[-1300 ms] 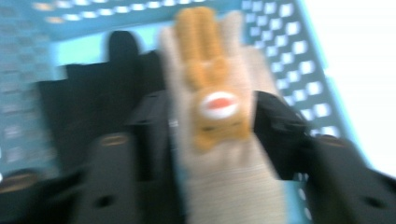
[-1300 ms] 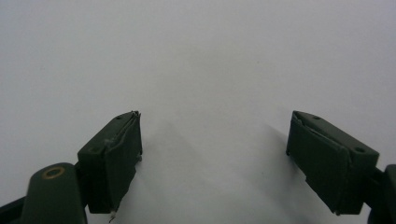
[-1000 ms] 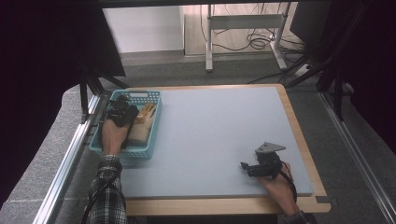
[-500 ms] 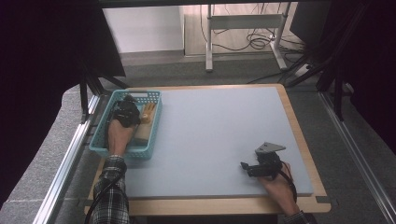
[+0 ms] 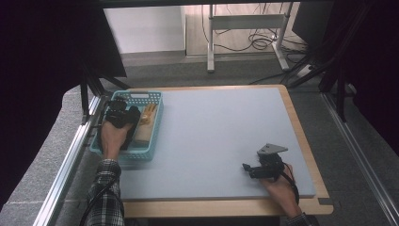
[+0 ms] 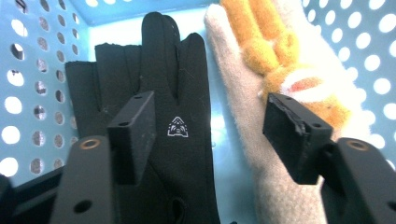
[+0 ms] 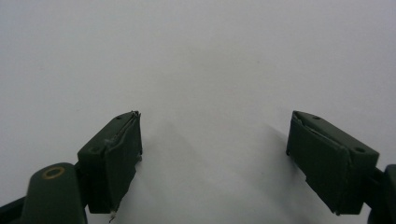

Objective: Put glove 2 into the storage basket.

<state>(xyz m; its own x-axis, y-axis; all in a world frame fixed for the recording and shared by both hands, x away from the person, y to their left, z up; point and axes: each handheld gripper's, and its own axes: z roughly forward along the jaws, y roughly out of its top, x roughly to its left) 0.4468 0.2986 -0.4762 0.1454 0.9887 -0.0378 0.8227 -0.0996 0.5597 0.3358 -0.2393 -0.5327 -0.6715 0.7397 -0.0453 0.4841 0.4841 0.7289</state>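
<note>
One black glove (image 6: 159,116) and one plush toy (image 6: 275,60) lie in one basket (image 5: 153,143).

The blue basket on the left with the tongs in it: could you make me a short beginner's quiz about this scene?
1. True or false: the left tongs are shut on the black glove.
2. What lies beside the black glove in the blue basket? A) a cream glove with an orange plush part B) a metal spoon C) a red ball
3. Fill in: the right tongs are open over the bare ____ mat.

Key: 1 false, they are open above it; 2 A, the cream glove; 3 grey.
</note>
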